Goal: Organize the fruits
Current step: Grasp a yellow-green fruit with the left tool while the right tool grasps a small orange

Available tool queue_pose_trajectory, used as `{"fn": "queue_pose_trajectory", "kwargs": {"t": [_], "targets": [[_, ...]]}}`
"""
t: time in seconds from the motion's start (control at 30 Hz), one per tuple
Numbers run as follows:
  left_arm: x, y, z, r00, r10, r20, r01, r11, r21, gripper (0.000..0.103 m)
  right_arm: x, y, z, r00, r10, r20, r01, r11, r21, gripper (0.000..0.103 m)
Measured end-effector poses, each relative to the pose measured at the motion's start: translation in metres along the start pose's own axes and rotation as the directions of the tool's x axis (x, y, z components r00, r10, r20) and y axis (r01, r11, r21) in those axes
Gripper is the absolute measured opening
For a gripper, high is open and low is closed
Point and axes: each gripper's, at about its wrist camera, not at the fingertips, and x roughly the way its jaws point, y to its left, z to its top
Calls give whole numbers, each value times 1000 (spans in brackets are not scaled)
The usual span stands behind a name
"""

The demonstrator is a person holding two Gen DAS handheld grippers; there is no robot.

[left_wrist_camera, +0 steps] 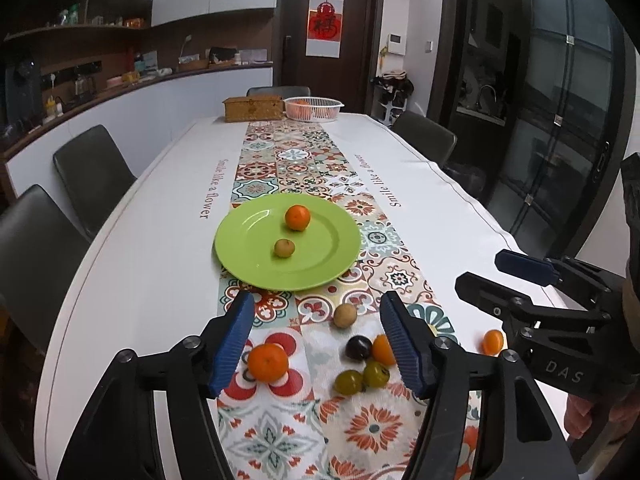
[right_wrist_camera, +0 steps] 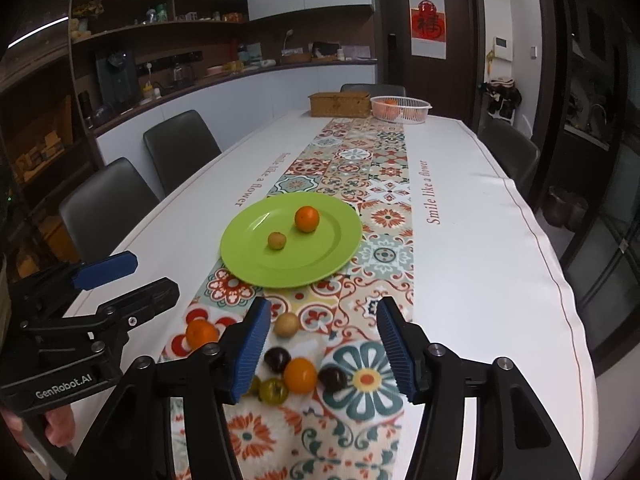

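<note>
Left wrist view: round lime-green plate [left_wrist_camera: 256, 240] on the desk's patterned runner [left_wrist_camera: 280, 168] carries a glossy orange mandarin [left_wrist_camera: 297, 217] and a small tan fruit [left_wrist_camera: 284, 248] (others lie loose nearby). Left gripper [left_wrist_camera: 316, 334] and right gripper [right_wrist_camera: 322, 342] fingers are spread, holding nothing.

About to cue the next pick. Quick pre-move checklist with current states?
1. Left gripper open, nothing held: ok.
2. Right gripper open, nothing held: ok.
3. Green plate has bare room; only an orange and a small tan fruit on it: ok.
4. Loose fruit within the runner, e.g. near orange: ok.
5. Grippers apart from each other: ok.
6. Best grip width for the dark plum: cannot tell.
</note>
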Motion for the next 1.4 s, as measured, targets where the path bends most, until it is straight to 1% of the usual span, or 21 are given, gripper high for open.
{"fn": "queue_pose_trajectory", "kwargs": {"t": [0.1, 0.27, 0.33, 0.4, 0.53, 0.83, 1.0, 1.17, 1.23, 1.4], "targets": [[-6, -6, -8, 1000, 11, 7, -11, 1000, 5, 69, -11, 0, -12, 1000, -14, 3, 14, 1000, 6, 58], [-12, -14, -23, 998, 57, 15, -58, 998, 16, 75, -21, -6, -30, 999, -43, -5, 43, 999, 24, 59], [-12, -14, -29, 998, 58, 9, -58, 998, 14, 76, -24, -8, -36, 998, -55, -8, 55, 998, 37, 64], [-12, -15, -35, 998, 60, 0, -60, 998, 14, 78, -27, -9, -43, 998, -66, -13, 67, 996, 52, 64], [-16, -14, -43, 998, 69, 12, -69, 998, 11, 79, -31, -12, -53, 996, -88, -10, 88, 993, 82, 64], [-21, -20, -61, 995, 98, 33, -98, 995, 10, 79, -48, -18, -82, 988, -152, 42, 144, 978, 154, 65], [-24, -24, -73, 994, 102, 46, -103, 995, 15, 79, -59, -21, -99, 970, -225, 95, 206, 962, 179, 65], [-24, -28, -82, 993, 108, 56, -110, 993, 34, 79, -68, -23, -111, 956, -267, 126, 240, 951, 195, 65], [-19, -29, -85, 993, 114, 43, -116, 992, 41, 79, -67, -23, -115, 952, -282, 124, 255, 947, 193, 65], [-1, -30, -89, 994, 112, 4, -113, 992, 54, 79, -52, -33, -118, 957, -283, 72, 262, 941, 215, 65]]}}
